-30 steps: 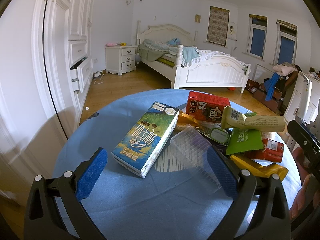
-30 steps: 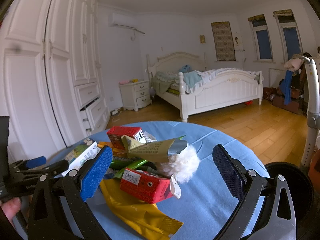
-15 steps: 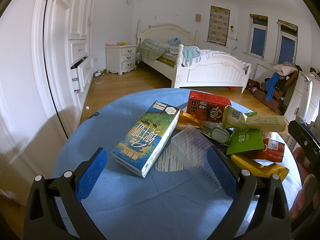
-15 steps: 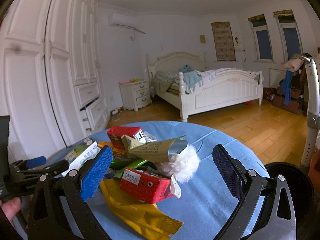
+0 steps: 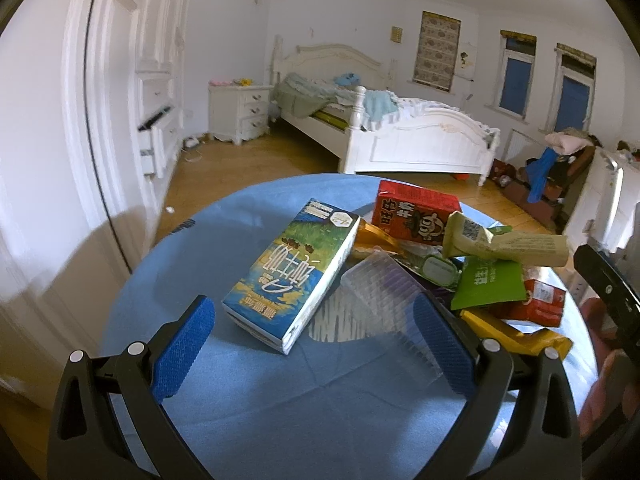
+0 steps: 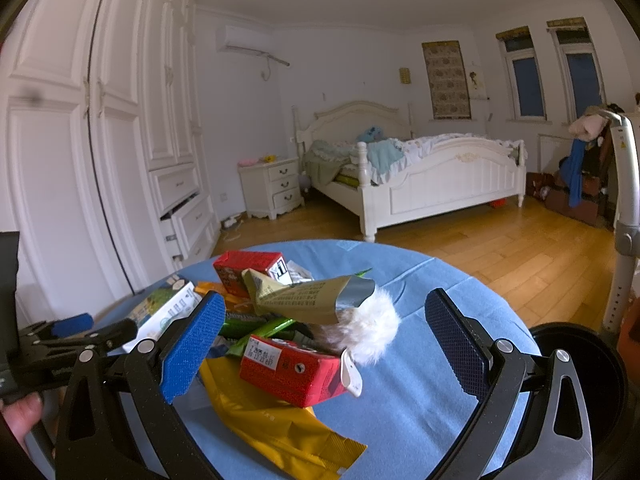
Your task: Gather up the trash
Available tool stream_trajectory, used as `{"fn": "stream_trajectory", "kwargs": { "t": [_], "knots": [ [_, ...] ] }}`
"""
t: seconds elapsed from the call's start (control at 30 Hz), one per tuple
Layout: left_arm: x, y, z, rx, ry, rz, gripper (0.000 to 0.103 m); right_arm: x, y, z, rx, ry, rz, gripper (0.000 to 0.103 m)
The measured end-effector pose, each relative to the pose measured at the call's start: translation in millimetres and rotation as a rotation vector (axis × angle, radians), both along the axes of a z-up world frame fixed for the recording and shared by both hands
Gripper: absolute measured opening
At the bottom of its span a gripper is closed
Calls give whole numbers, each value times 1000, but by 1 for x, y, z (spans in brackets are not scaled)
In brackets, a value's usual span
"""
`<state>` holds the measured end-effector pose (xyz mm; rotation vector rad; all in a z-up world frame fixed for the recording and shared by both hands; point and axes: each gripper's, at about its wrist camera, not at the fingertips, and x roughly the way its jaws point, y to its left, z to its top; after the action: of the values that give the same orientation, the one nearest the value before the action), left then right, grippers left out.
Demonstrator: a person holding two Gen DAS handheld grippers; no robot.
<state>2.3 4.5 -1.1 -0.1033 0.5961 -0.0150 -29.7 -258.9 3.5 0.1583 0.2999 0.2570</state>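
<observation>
A pile of trash lies on a round blue table point(image 5: 248, 412). In the left wrist view a blue milk carton point(image 5: 292, 276) lies in front of my open left gripper point(image 5: 316, 344), with a clear plastic tray point(image 5: 384, 304) beside it, a red carton point(image 5: 416, 216), a tan wrapper point(image 5: 508, 244) and a green packet point(image 5: 488, 284). In the right wrist view my open right gripper point(image 6: 324, 348) hovers over a small red carton point(image 6: 292, 372), a yellow wrapper point(image 6: 276, 428), a white fluffy ball point(image 6: 368, 332) and the tan wrapper point(image 6: 308, 300). Both grippers are empty.
A black bin point(image 6: 580, 380) stands by the table at the right in the right wrist view. White wardrobes point(image 6: 100, 140) with open drawers line the left wall. A white bed point(image 6: 420, 172) and wooden floor lie beyond.
The left gripper has moved slightly nearer the milk carton. The right gripper has not visibly moved.
</observation>
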Motion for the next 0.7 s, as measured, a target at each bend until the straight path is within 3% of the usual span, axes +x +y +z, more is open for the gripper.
{"fn": "stream_trajectory", "kwargs": {
  "t": [0.13,0.23,0.33,0.5,0.6,0.7],
  "knots": [
    [9,20,6,27,15,-58,98,20,3,36,-67,34,128,99],
    [25,29,9,46,39,-118,98,52,20,68,-177,80,256,99],
    [50,26,3,154,165,-198,98,94,55,79,-322,228,408,98],
    [74,34,-10,136,265,-318,98,158,109,58,-542,443,542,91],
    [82,37,-14,108,286,-365,85,182,132,38,-614,553,586,87],
    [96,46,-17,63,321,-370,70,193,148,22,-683,622,612,73]
  ]
}}
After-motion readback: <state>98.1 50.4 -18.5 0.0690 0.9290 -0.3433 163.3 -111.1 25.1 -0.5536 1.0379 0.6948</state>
